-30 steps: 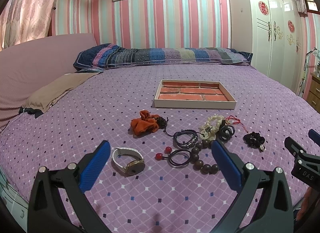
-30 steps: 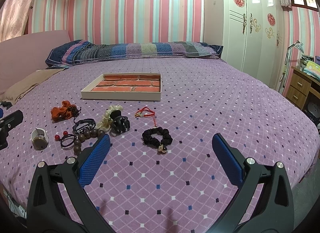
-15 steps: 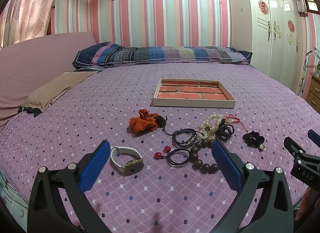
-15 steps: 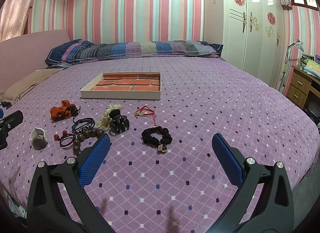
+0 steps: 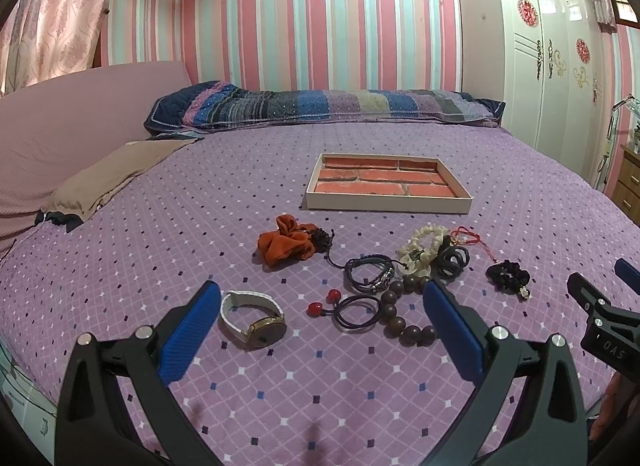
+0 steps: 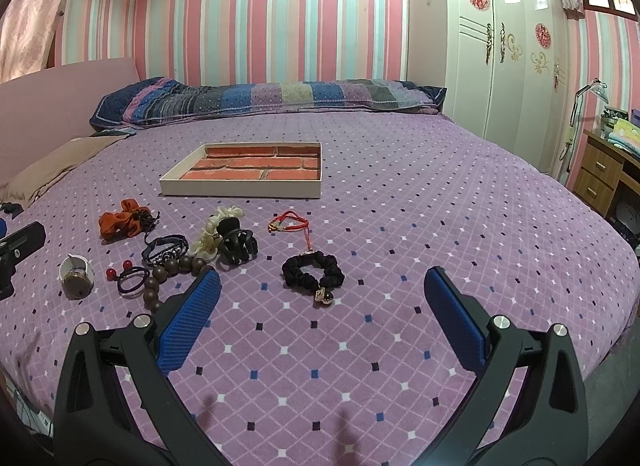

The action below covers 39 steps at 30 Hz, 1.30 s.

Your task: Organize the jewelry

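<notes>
Your left gripper is spread wide and grips nothing; it hangs above the purple bedspread. Between its fingers lie the watch, just inside the left finger, the dark hair tie with red beads and the wooden bead bracelet, which reaches the right finger. Ahead of the fingers sit the orange scrunchie, the braided dark bracelet, the cream scrunchie and the black claw clip. Farther ahead stands the tray with a brick-pattern floor, nothing inside it.

Your right gripper is equally wide apart and holds nothing. The black scrunchie lies just ahead, between the fingertips. The red cord bracelet lies beyond it, the tray ahead and left
</notes>
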Motion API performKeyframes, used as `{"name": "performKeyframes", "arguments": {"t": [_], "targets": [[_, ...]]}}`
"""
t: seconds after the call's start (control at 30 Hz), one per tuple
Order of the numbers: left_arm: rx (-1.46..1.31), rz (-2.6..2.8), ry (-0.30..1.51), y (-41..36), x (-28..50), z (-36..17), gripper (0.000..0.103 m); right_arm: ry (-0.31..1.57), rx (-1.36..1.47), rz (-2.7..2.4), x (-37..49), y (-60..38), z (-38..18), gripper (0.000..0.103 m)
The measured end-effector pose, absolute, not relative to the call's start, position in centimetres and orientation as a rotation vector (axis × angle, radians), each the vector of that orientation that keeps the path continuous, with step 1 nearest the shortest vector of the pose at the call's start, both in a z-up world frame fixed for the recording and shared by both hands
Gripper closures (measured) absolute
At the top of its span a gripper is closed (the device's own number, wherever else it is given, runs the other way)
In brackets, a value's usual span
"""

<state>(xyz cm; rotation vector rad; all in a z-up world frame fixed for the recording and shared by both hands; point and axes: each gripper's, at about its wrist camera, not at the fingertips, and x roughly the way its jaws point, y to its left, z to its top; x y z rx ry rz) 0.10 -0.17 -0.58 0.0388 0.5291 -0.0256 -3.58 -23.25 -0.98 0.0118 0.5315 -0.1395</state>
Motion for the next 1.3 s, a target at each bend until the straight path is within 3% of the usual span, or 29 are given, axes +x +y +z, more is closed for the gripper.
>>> {"name": "performKeyframes", "arguments": {"t": [1.0,1.3], "targets": [[0.063,-0.054,0.606,-1.1,3.8,-1.3,0.004,0.51,-0.083,-0.169,-0.7,-24.6,-0.6,0.004],[0.094,0.005,0.636,-0.9,5.8,-1.8,0.004,0.587,-0.03,-0.169,2.0,-26.8,-1.4,0.004]]}}
